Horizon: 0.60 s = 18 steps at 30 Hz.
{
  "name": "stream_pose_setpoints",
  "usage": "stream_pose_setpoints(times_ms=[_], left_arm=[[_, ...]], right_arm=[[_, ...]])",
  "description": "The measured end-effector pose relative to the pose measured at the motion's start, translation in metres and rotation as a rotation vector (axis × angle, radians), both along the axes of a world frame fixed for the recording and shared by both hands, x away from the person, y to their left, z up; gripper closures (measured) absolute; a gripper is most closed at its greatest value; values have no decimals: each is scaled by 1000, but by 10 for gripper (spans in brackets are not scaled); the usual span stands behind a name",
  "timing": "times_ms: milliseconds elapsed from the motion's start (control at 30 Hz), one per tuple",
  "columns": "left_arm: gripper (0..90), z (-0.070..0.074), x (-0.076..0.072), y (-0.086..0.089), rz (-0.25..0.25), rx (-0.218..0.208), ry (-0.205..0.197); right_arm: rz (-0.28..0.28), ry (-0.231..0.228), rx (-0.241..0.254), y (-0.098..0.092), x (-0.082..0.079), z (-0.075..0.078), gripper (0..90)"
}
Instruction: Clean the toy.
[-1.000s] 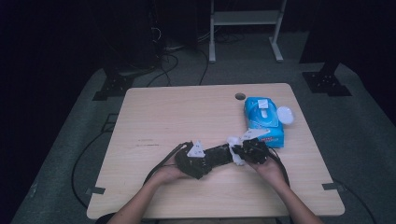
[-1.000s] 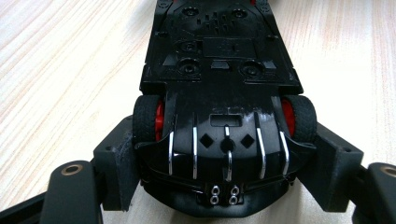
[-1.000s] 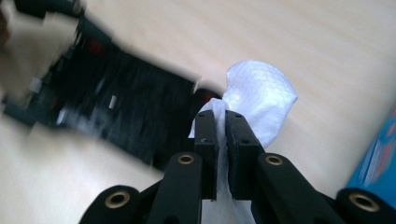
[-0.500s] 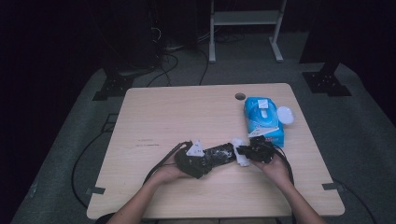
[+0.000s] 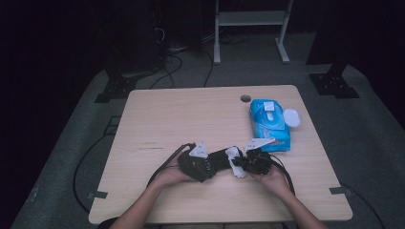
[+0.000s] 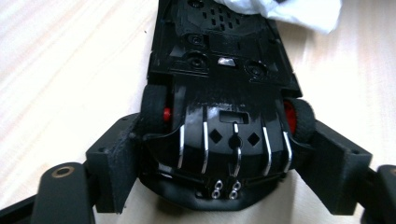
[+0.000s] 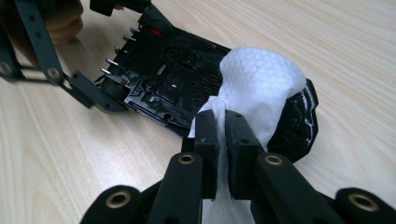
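Note:
A black toy car (image 5: 219,158) lies upside down on the wooden table (image 5: 181,119), near its front edge. My left gripper (image 5: 208,165) is shut on the car's rear end (image 6: 224,93), one pad against each rear wheel (image 6: 153,109). My right gripper (image 7: 222,135) is shut on a white wipe (image 7: 259,79). The bunched wipe rests on the car's underside (image 7: 173,70) near its front end. In the high view the wipe (image 5: 234,163) sits between the two grippers, with the right gripper (image 5: 242,165) just to its right.
A blue pack of wipes (image 5: 268,121) lies at the right of the table, with a white round lid (image 5: 291,118) beside it. A cable hole (image 5: 245,98) is behind it. Cables trail from both grippers over the front edge. Dark floor surrounds the table.
My right gripper and the wipe have shifted a little toward the person along the car's front end. The left gripper has kept the car almost still.

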<state>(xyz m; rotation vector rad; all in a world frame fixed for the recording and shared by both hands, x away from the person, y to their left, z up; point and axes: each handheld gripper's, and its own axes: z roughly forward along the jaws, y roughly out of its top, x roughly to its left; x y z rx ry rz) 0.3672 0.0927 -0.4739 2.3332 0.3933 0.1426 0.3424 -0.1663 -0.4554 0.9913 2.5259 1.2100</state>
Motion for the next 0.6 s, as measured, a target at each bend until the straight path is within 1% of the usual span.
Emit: stream_pose_setpoints(times_ms=[33,67,133,167,233,267,300,367,500,533,567,600], left_arm=[[194,0,1,1,4,-21,31],[191,0,2,3,0,-23,43],[184,1,4,5,5,-53,89],[178,1,6,7,8,-67,119],[177,0,12,11,21,-126,198],[177,-1,13,13,22,-143,221],[178,-2,16,15,33,-169,262],[180,-4,20,18,48,-204,318],[229,-6,25,22,92,-256,399],[241,-6,26,23,96,-260,412],[250,-7,26,23,118,-275,432],[291,-7,27,24,149,-284,449]], right_arm=[[-1,-7,1,0,-2,-1,844],[0,-14,5,0,-3,-2,846],[0,-21,9,-1,-4,-3,849],[2,-24,6,-1,-5,-3,849],[0,-40,3,0,-6,-4,851],[-1,-43,6,0,-7,-4,852],[-1,-45,9,-1,-7,-4,853],[-3,-51,10,-1,-8,-5,854],[-6,-65,10,-1,-9,-6,855],[-7,-68,10,-1,-10,-6,855],[-9,-69,13,-1,-10,-7,855],[-11,-72,15,-1,-11,-7,855]])
